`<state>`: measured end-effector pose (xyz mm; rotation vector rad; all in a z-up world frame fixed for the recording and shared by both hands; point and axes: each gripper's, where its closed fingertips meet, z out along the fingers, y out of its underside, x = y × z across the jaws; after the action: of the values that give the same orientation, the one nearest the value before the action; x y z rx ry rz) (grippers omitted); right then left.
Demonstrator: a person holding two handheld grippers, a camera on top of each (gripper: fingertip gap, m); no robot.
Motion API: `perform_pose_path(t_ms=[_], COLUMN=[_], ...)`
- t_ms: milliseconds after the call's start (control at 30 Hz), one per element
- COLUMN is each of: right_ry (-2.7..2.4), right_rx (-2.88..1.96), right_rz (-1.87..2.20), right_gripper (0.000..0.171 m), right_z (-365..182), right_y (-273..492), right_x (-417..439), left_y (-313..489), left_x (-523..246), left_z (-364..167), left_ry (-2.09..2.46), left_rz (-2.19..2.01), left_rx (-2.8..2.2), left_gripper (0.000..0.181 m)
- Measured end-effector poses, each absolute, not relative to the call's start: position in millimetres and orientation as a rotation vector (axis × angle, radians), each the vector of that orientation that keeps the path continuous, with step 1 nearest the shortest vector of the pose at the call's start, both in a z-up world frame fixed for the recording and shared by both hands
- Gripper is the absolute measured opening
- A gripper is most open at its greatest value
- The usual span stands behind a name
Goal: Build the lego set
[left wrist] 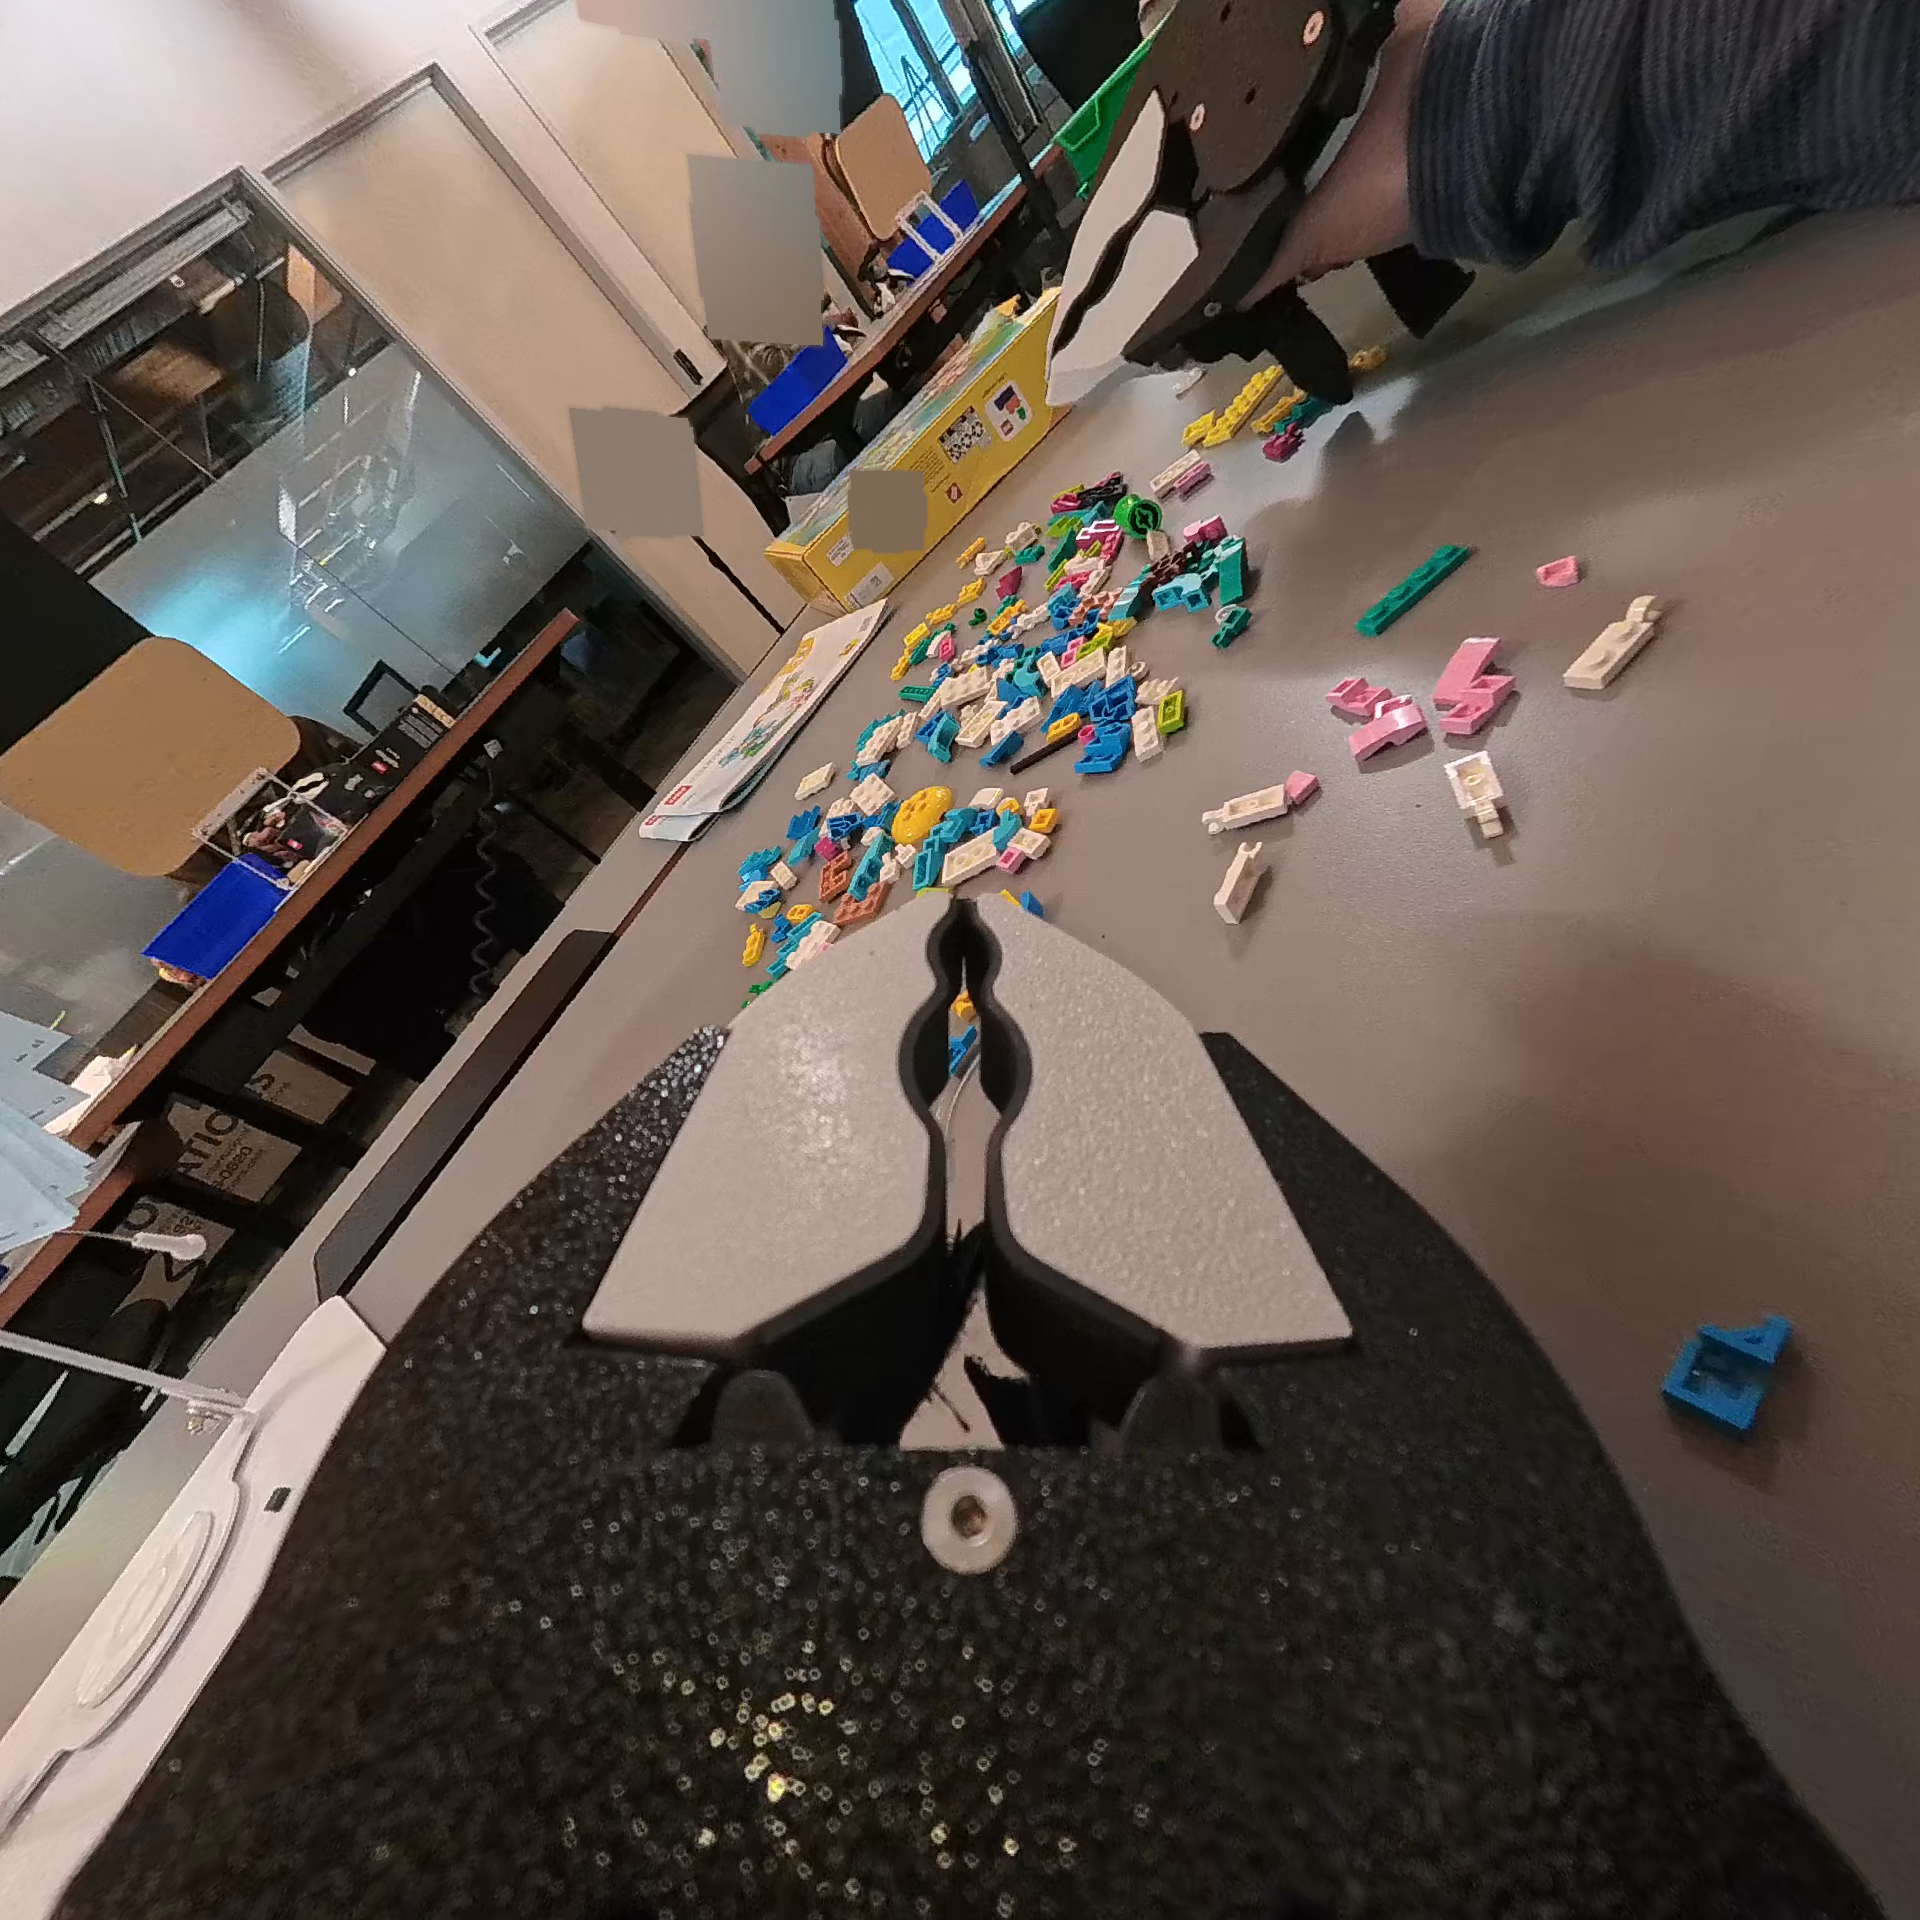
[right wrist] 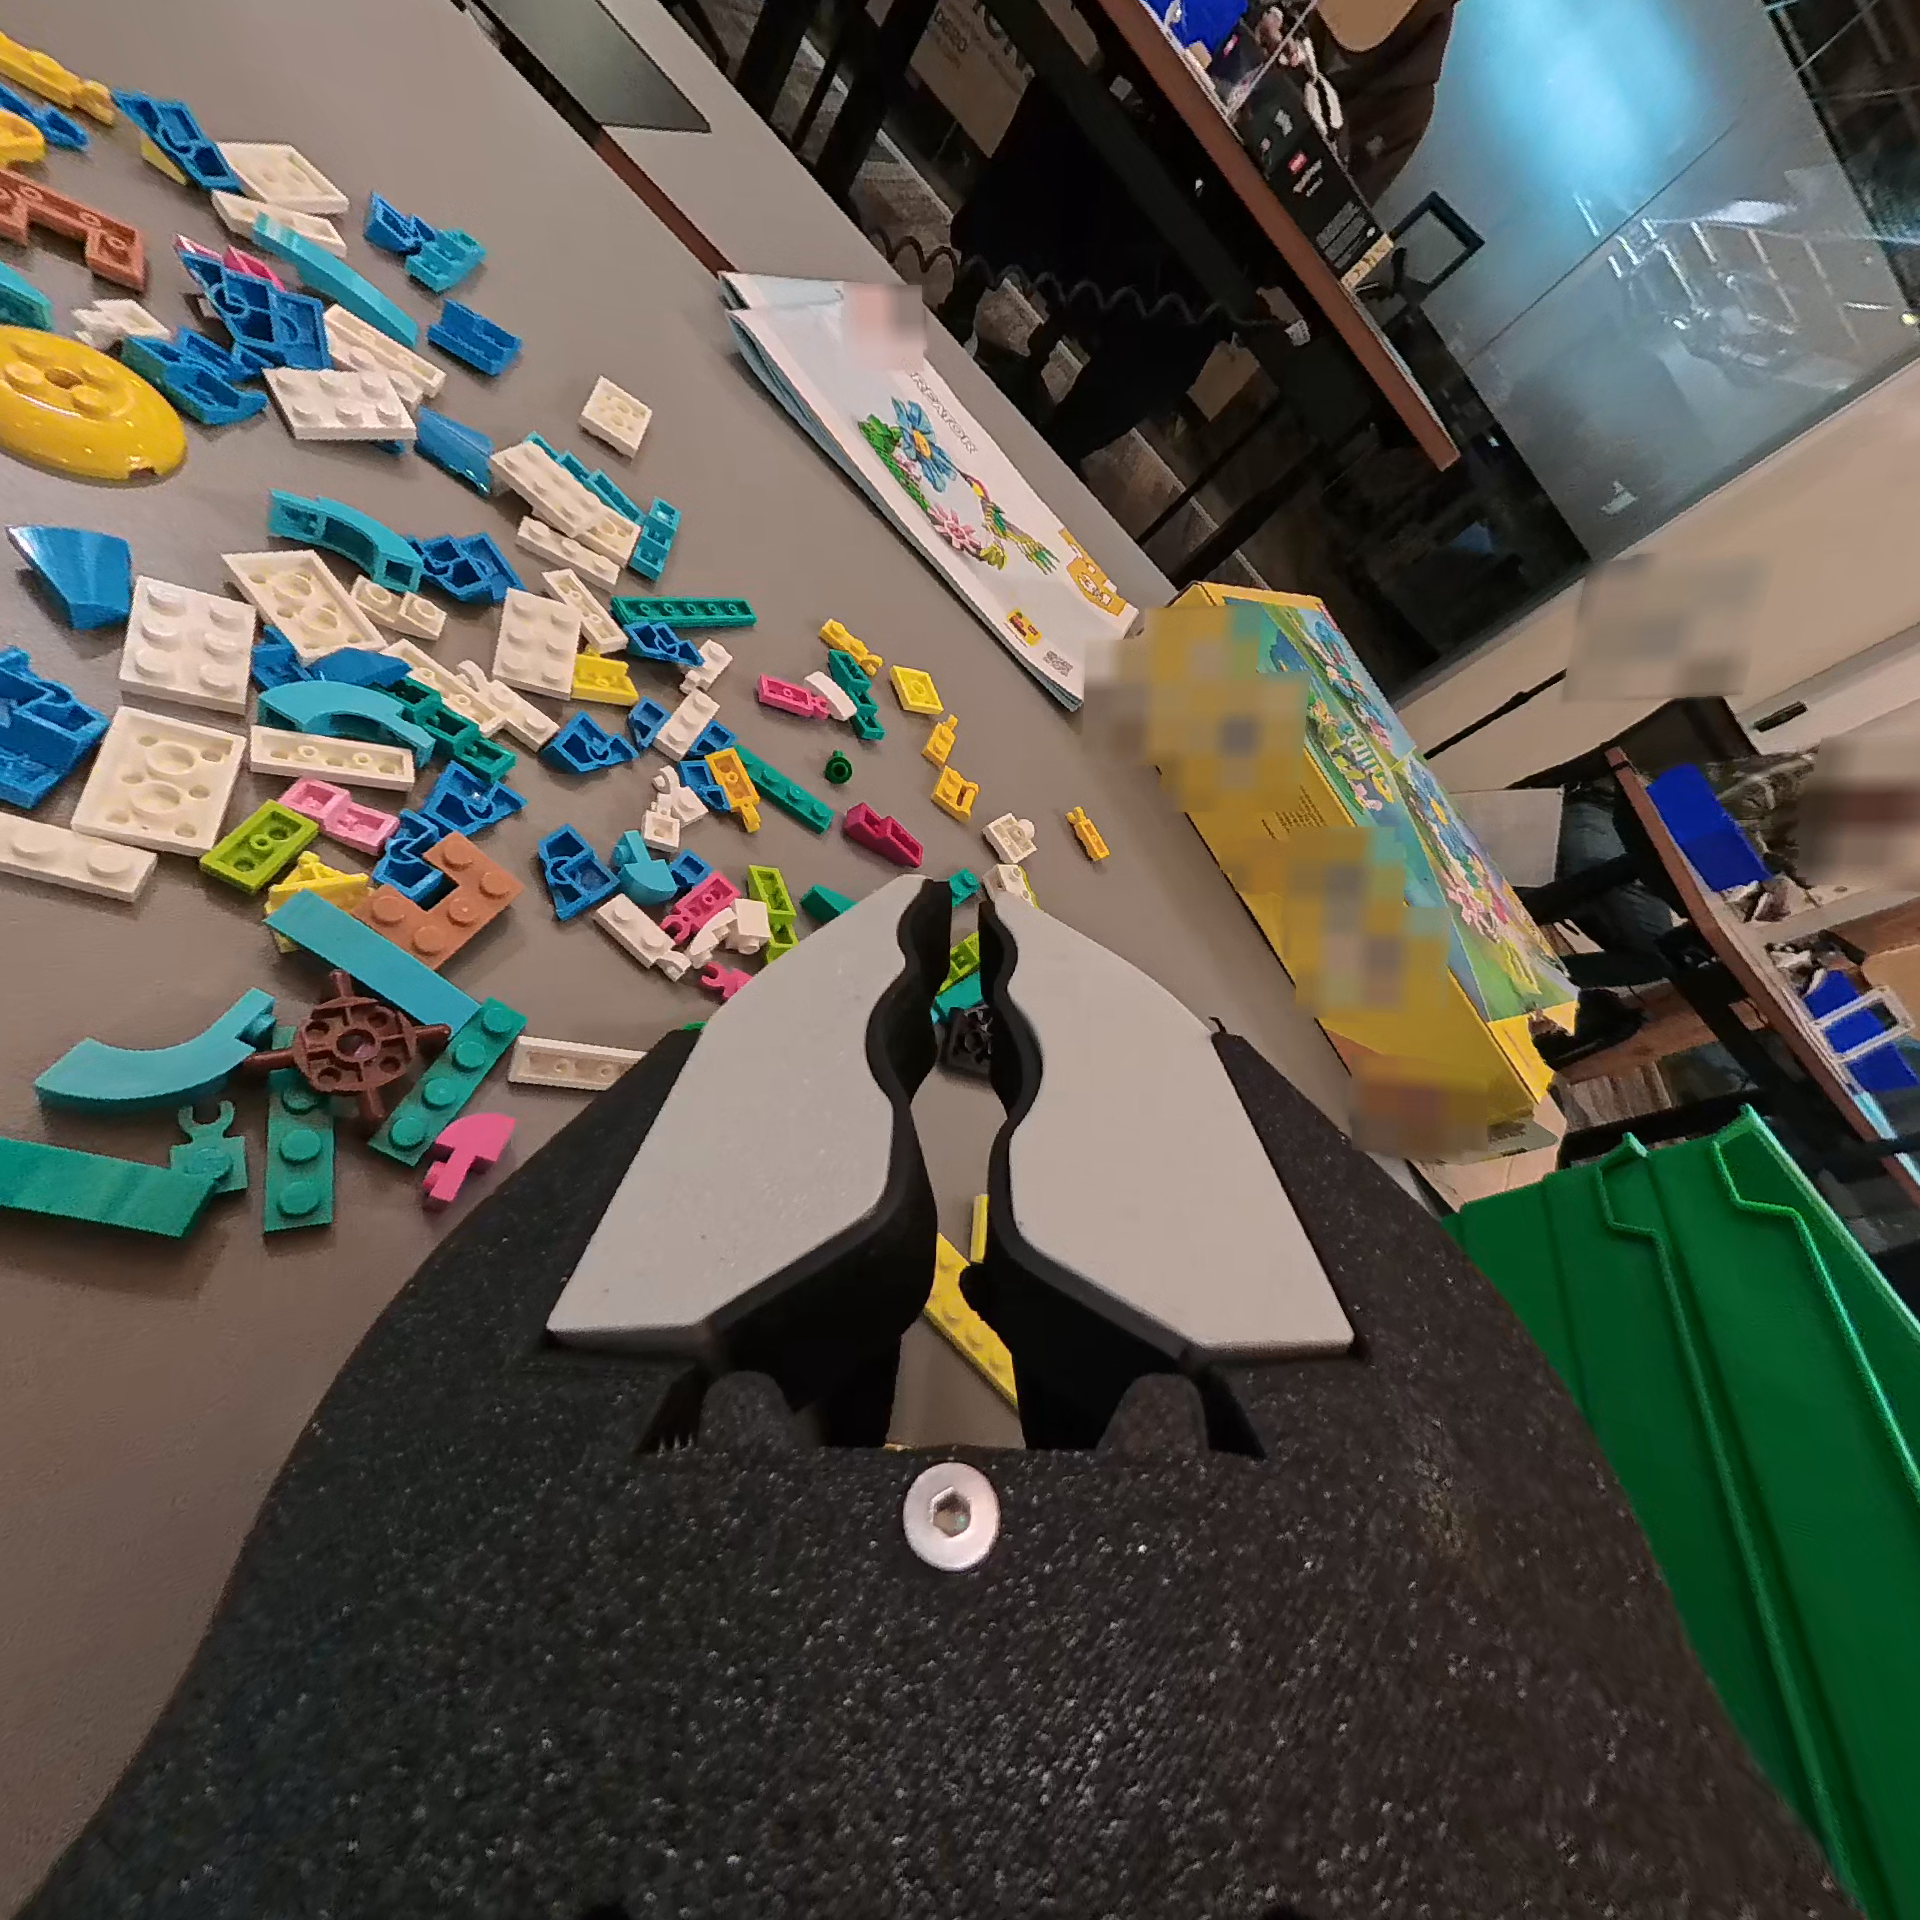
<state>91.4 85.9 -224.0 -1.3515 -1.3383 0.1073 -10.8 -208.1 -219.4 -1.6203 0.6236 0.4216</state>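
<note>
Loose lego pieces (left wrist: 1029, 686) lie in a heap on the grey table (left wrist: 1558, 1039): blue, white, teal, yellow and pink. My left gripper (left wrist: 961, 914) is shut and empty, its tips at the near edge of the heap. Pink pieces (left wrist: 1423, 696), a teal long plate (left wrist: 1413, 590) and a blue brick (left wrist: 1725, 1371) lie apart to the right. My right gripper (right wrist: 964, 894) is shut to a sliver and holds nothing, low over the heap (right wrist: 416, 644). A yellow plate (right wrist: 971, 1320) shows under it. It also shows in the left wrist view (left wrist: 1070, 379), held by a hand.
The yellow set box (left wrist: 935, 468) and the instruction booklet (left wrist: 769, 717) lie along the table's far edge; both show in the right wrist view, box (right wrist: 1455, 904) and booklet (right wrist: 935, 468). A green bin (right wrist: 1714, 1403) stands close at the right. A yellow dish (right wrist: 73, 405) and a brown wheel piece (right wrist: 353, 1044) lie in the heap. Some 30 centimetres of space lies between my two pairs of fingers. The right gripper is farther from the blue brick (left wrist: 1725, 1371), some 40 centimetres, than the left, some 12 centimetres.
</note>
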Motion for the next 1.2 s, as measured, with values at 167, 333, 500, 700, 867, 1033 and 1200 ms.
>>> perform_pose_path(t_ms=[167, 333, 500, 700, 867, 1033, 1200], right_ry=[-1.319, -1.280, -1.222, -1.165, -1.224, -1.436, -1.733], right_rx=[-1.359, -1.367, -1.431, -1.475, -1.427, -1.223, -0.890], right_rz=[0.103, 0.072, 0.082, 0.104, 0.170, 0.375, 0.858], right_gripper=[0.004, 0.003, 0.003, 0.003, 0.000, 0.000, 0.004], right_z=[-222.4, -218.5, -219.1, -217.6, -216.8, -215.0, -200.8], right_y=[88.0, 92.7, 101.4, 107.3, 98.6, 55.6, -47.5], right_x=[93.3, 97.5, 105.7, 112.1, 105.7, 81.9, 65.6], left_y=[-208.1, -208.1, -208.1, -207.9, -207.7, -208.9, -215.3], left_x=[-10.8, -10.6, -10.6, -10.5, -11.7, -7.3, -7.4], left_z=[-219.4, -219.6, -219.6, -219.7, -217.8, -214.3, -196.5], left_ry=[0.624, 0.626, 0.626, 0.628, 0.618, 0.605, 0.544], left_rz=[0.422, 0.423, 0.424, 0.426, 0.432, 0.343, 0.264], left_rx=[-1.620, -1.621, -1.620, -1.619, -1.611, -1.583, -1.488], left_gripper=[0.000, 0.000, 0.000, 0.000, 0.000, 0.000, 0.009])
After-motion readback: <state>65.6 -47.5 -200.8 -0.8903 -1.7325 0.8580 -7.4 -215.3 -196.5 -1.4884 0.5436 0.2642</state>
